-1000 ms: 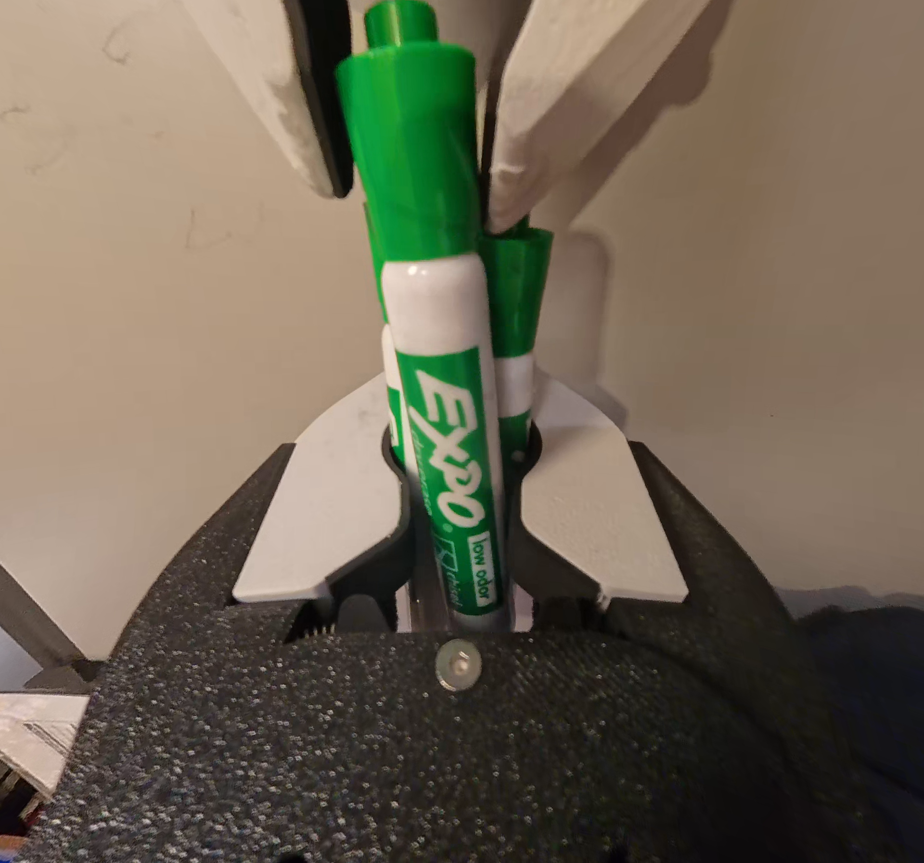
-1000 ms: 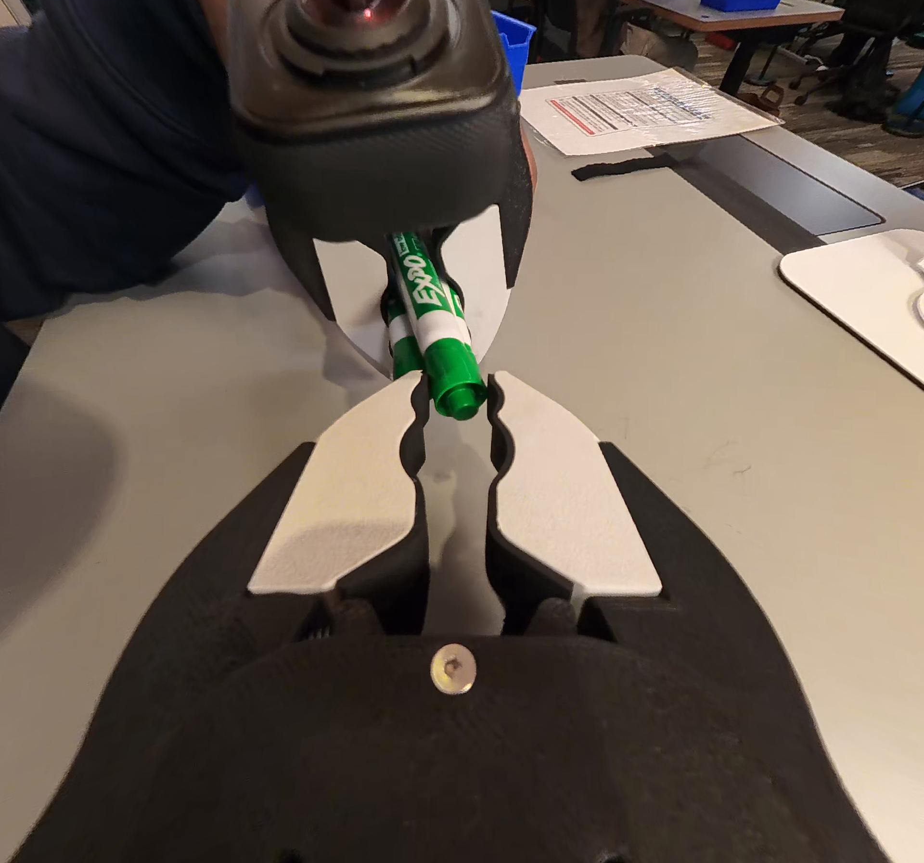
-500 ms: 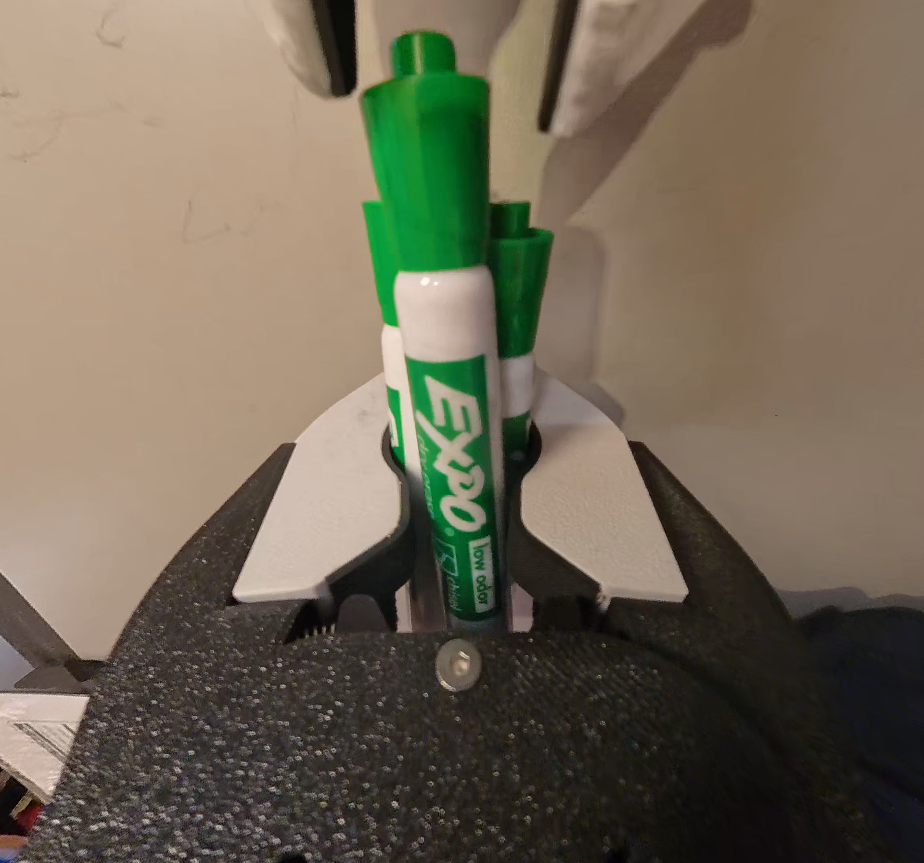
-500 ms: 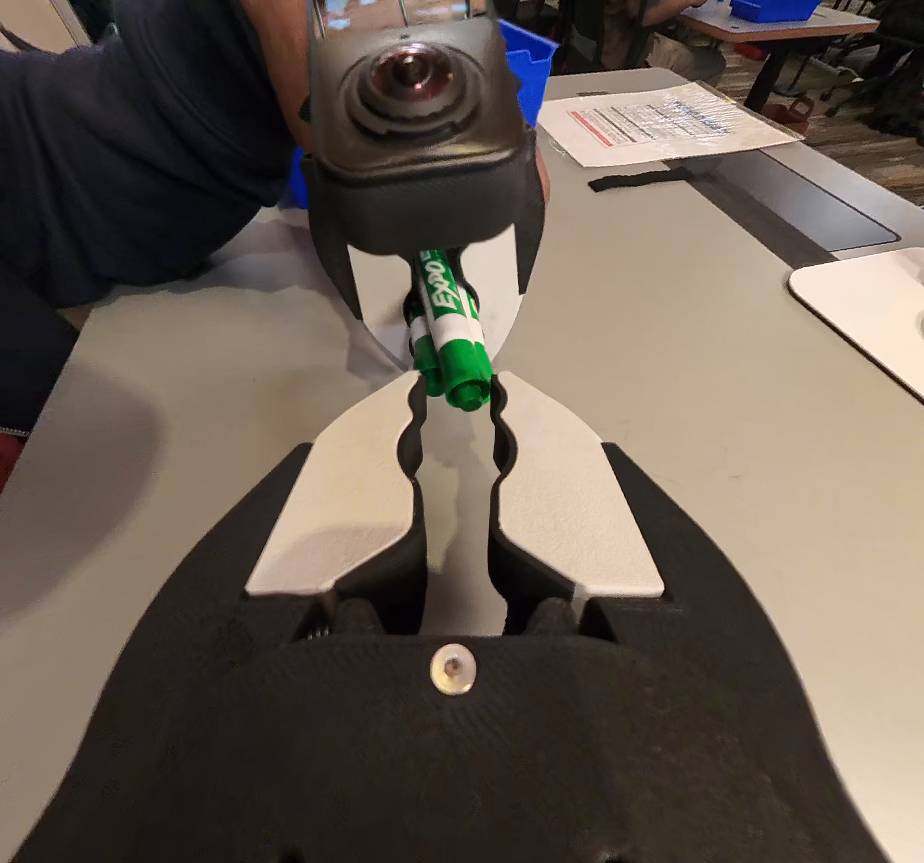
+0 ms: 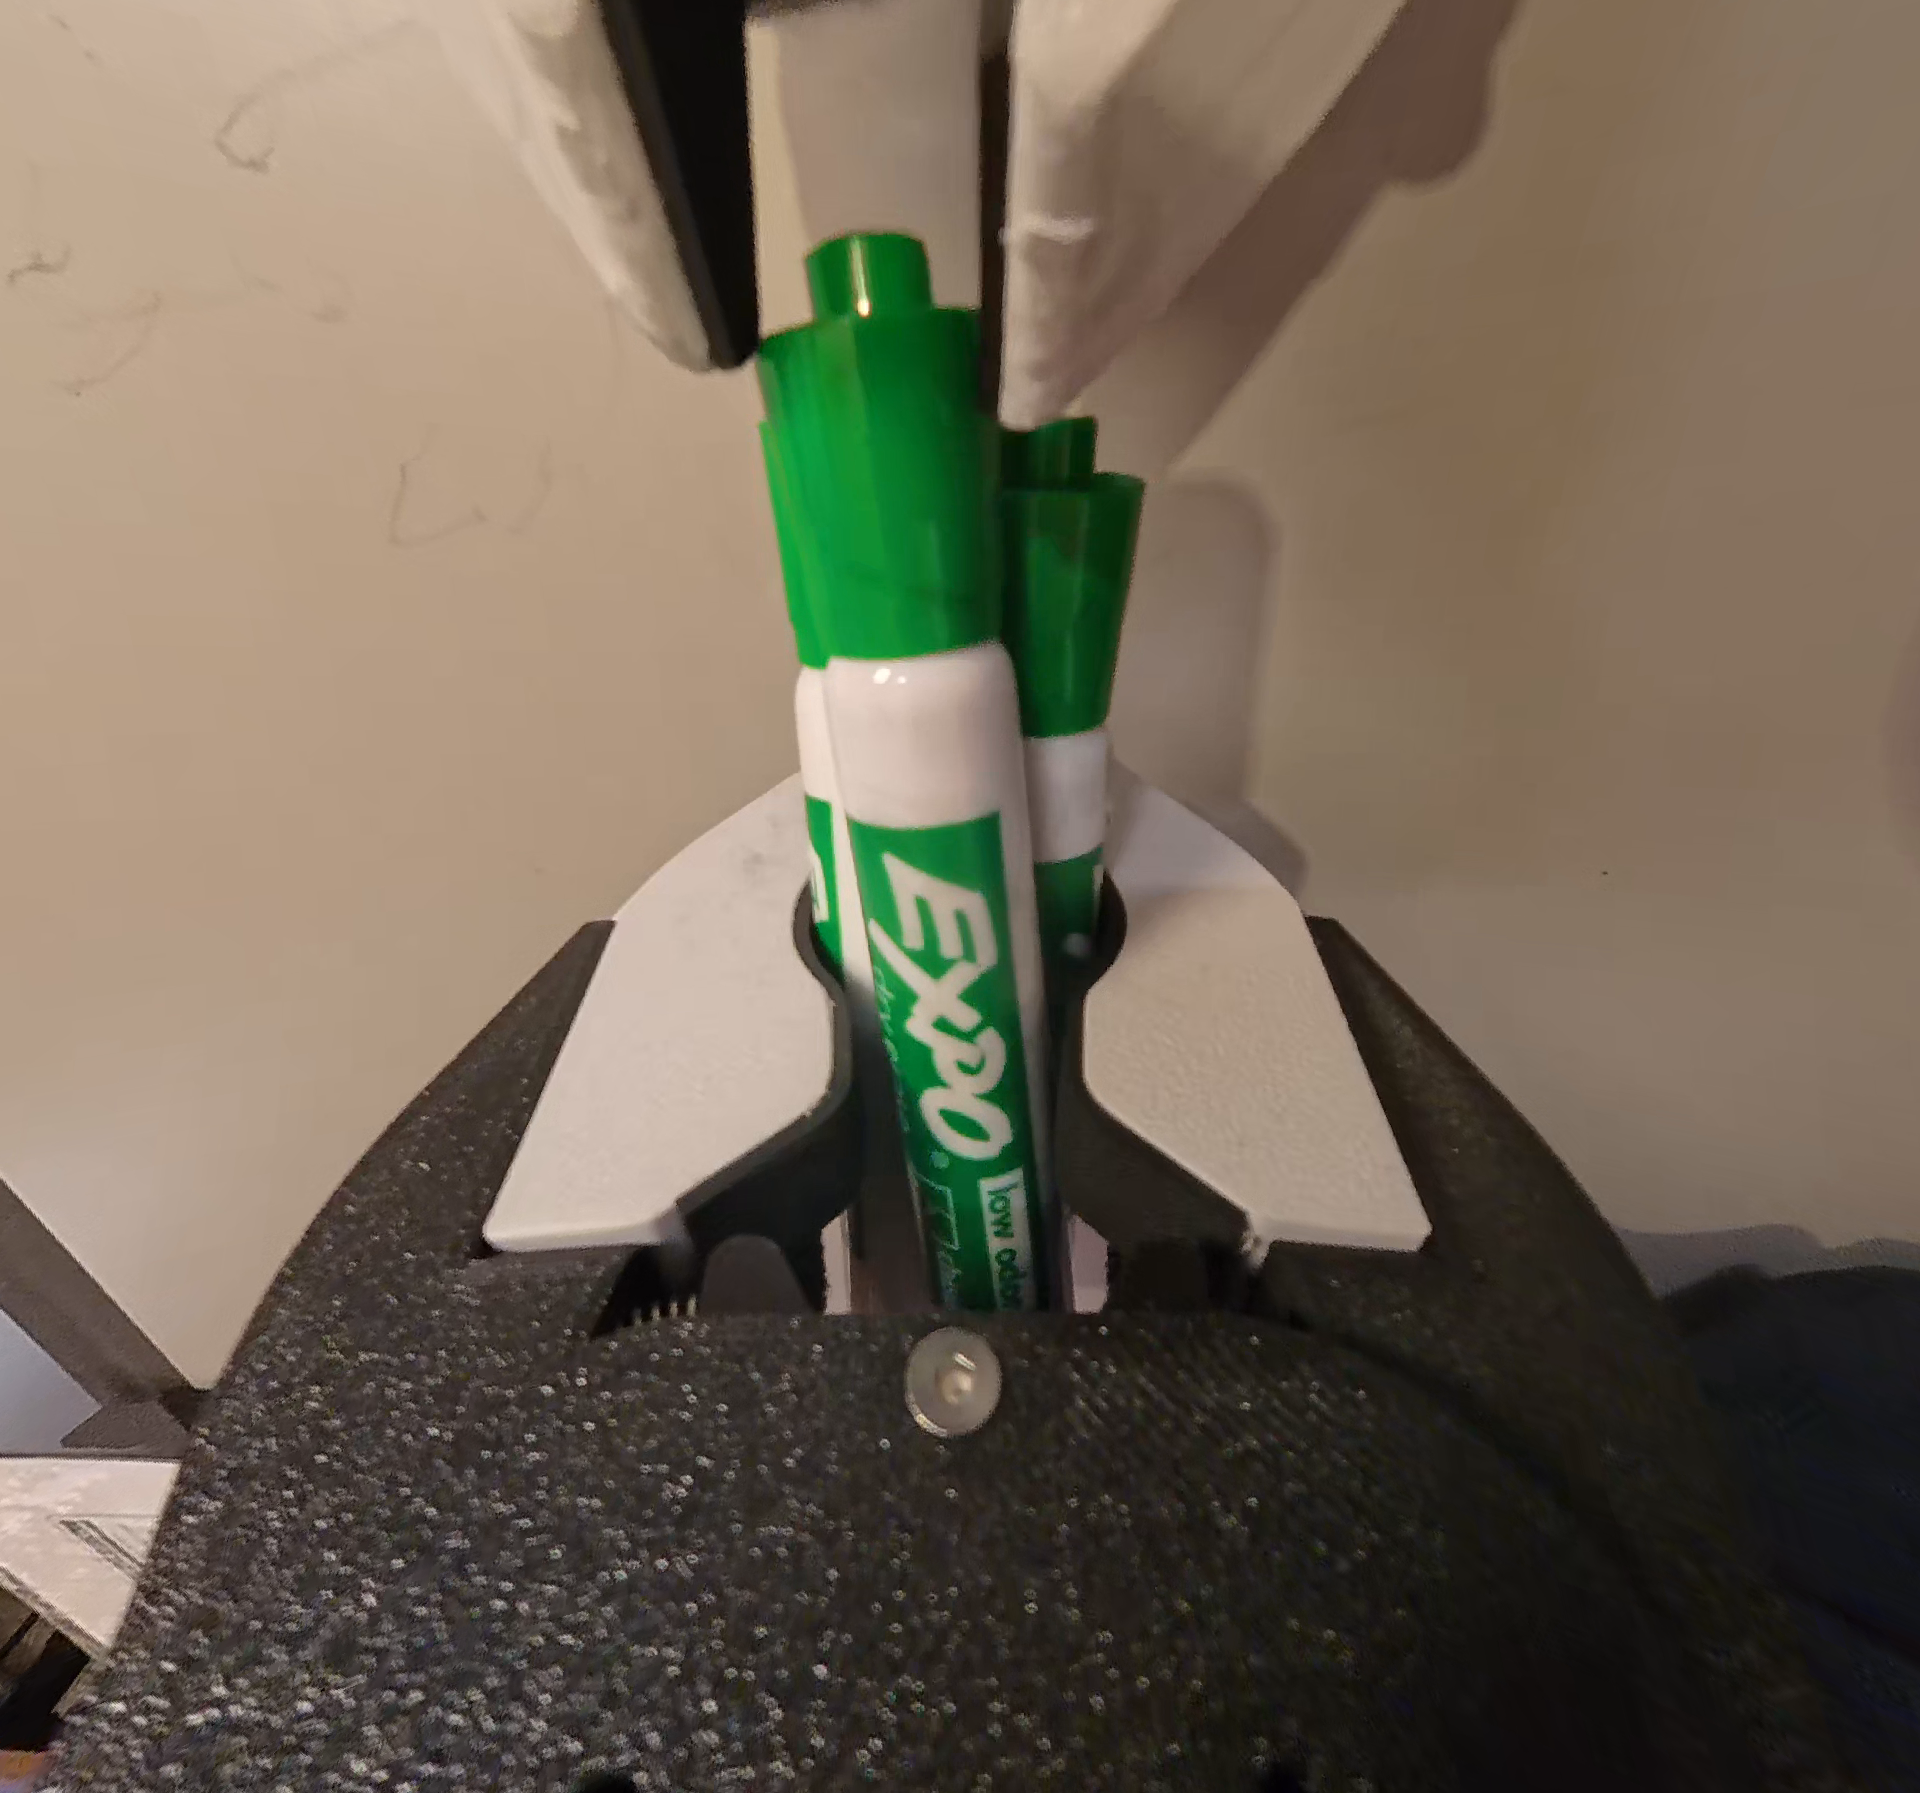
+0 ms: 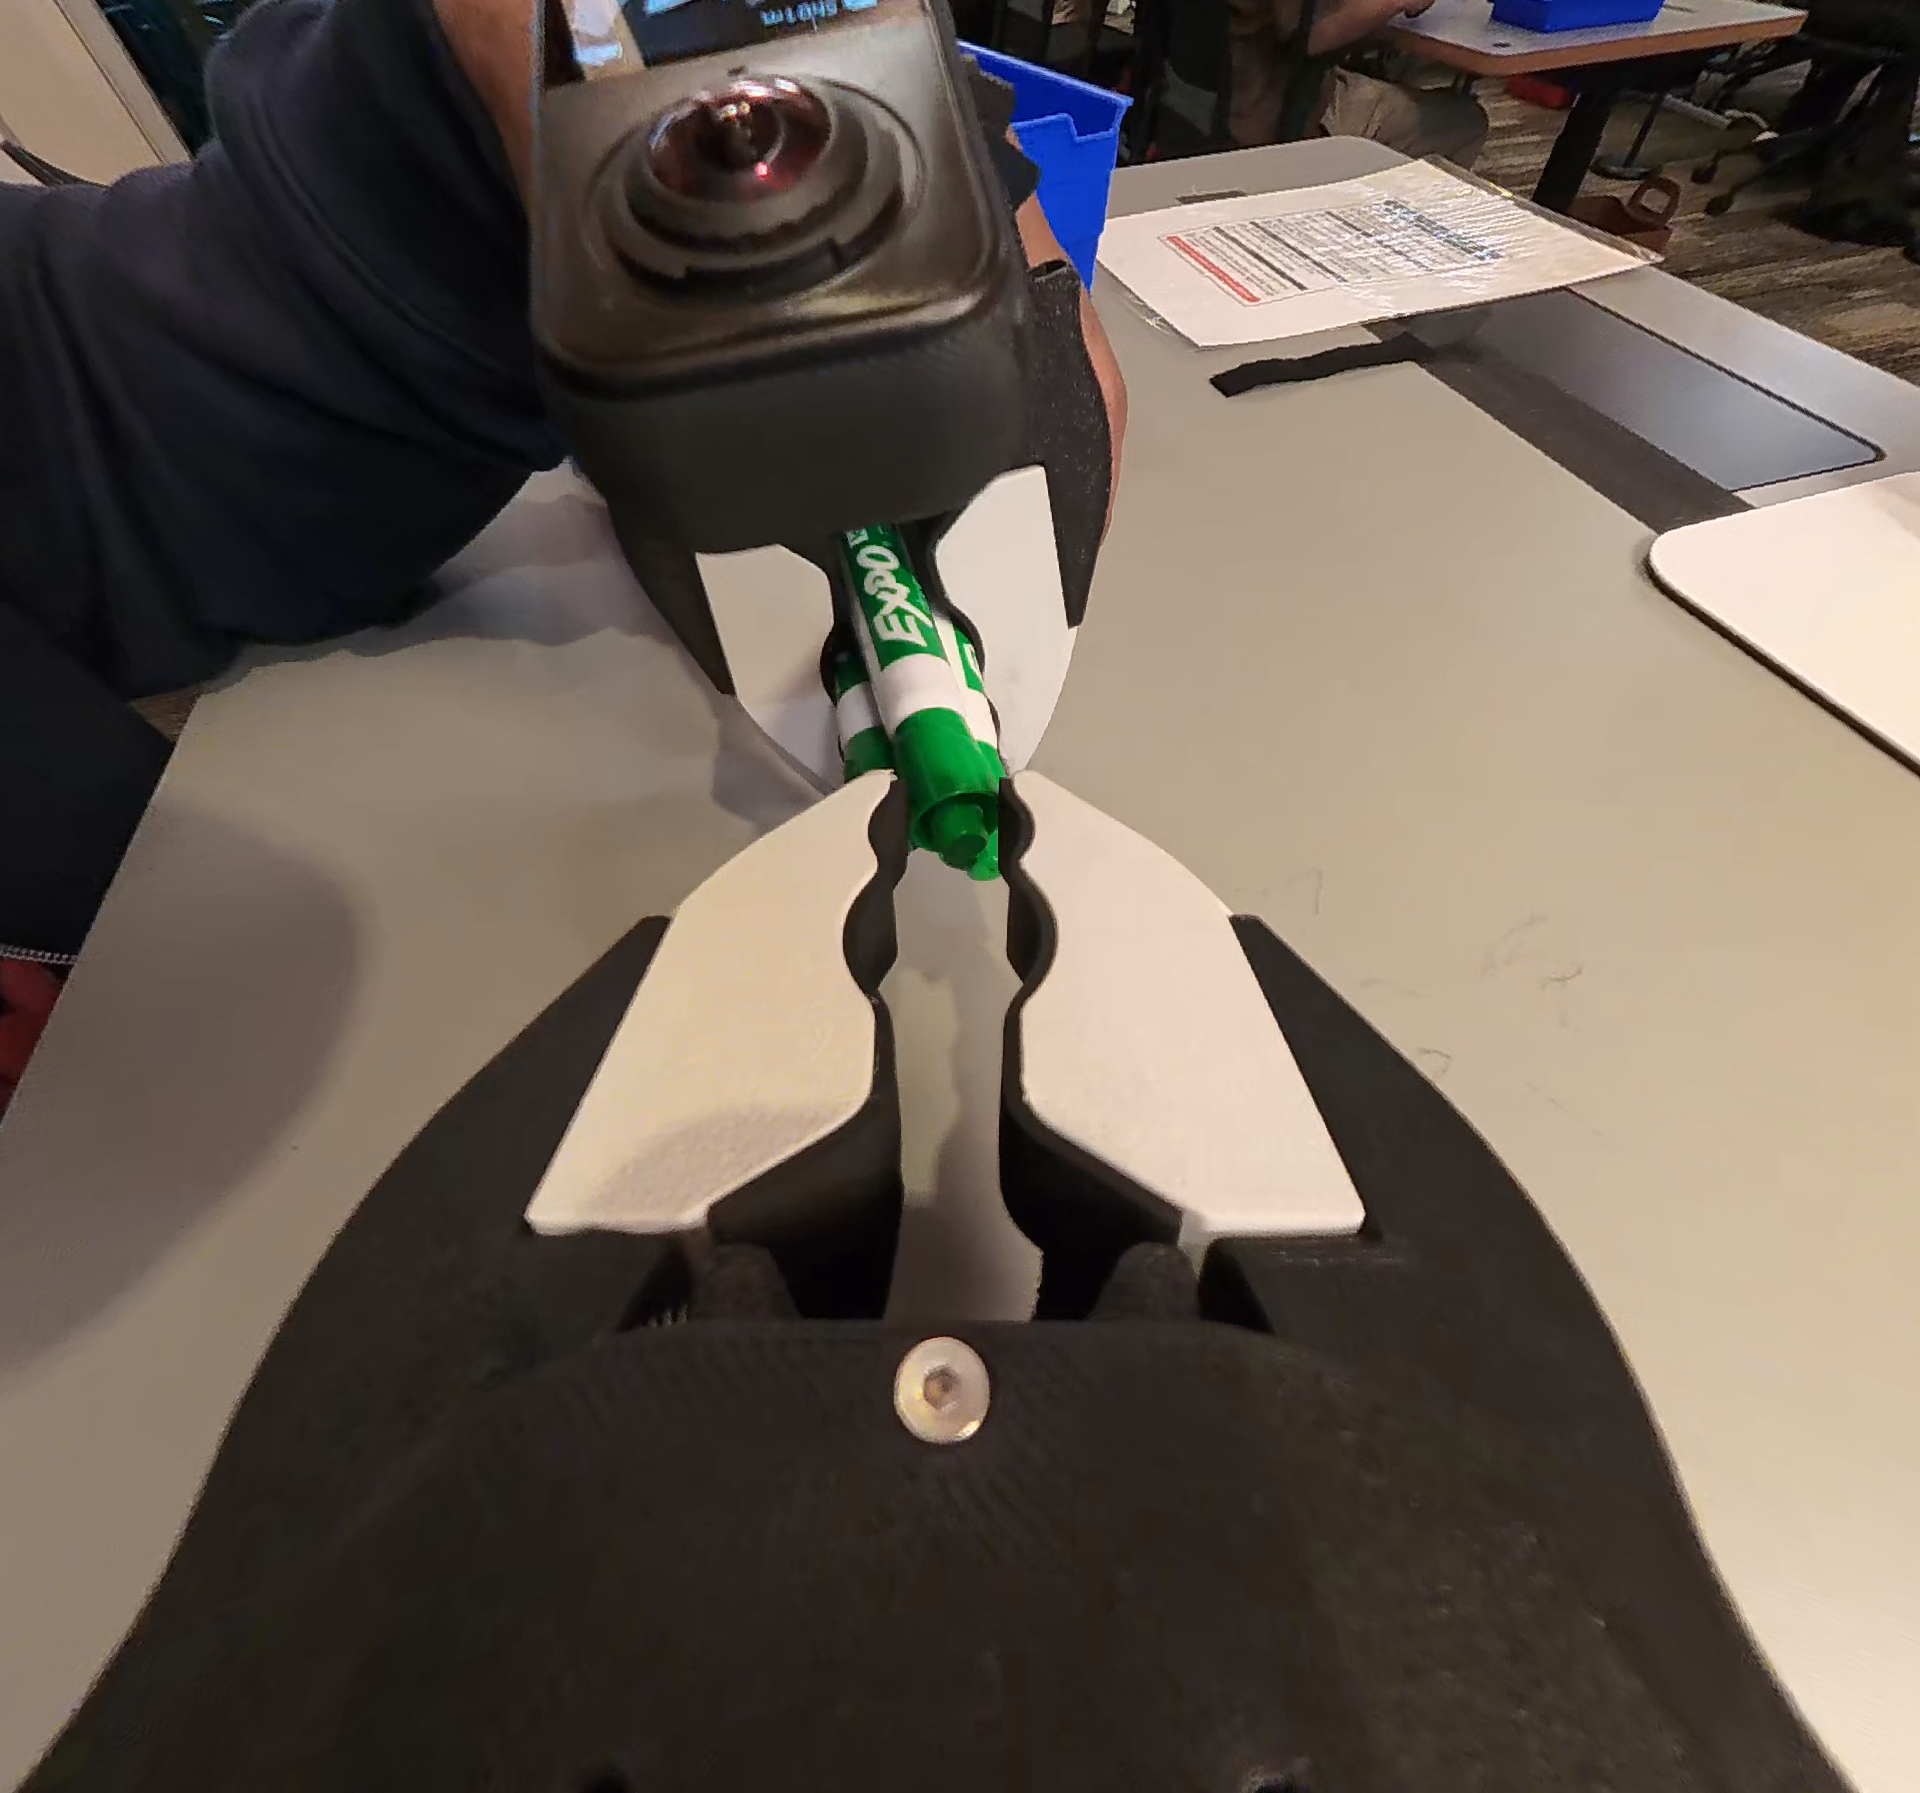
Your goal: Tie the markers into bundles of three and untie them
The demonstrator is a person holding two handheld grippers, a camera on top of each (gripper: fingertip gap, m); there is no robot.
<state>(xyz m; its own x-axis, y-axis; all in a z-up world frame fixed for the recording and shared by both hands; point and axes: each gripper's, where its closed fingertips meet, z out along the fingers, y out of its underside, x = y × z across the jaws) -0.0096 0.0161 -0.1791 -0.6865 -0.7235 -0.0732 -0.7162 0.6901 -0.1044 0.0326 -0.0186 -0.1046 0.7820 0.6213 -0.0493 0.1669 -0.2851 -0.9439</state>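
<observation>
Left wrist view puts three green-capped white markers (image 5: 914,663) mid-frame, clamped between the left gripper's (image 5: 961,912) white fingers. Right wrist view shows them at upper centre over the grey table (image 6: 1403,756), cap ends between the right gripper's (image 6: 948,813) narrowly parted tips; whether these press, I cannot tell.
</observation>
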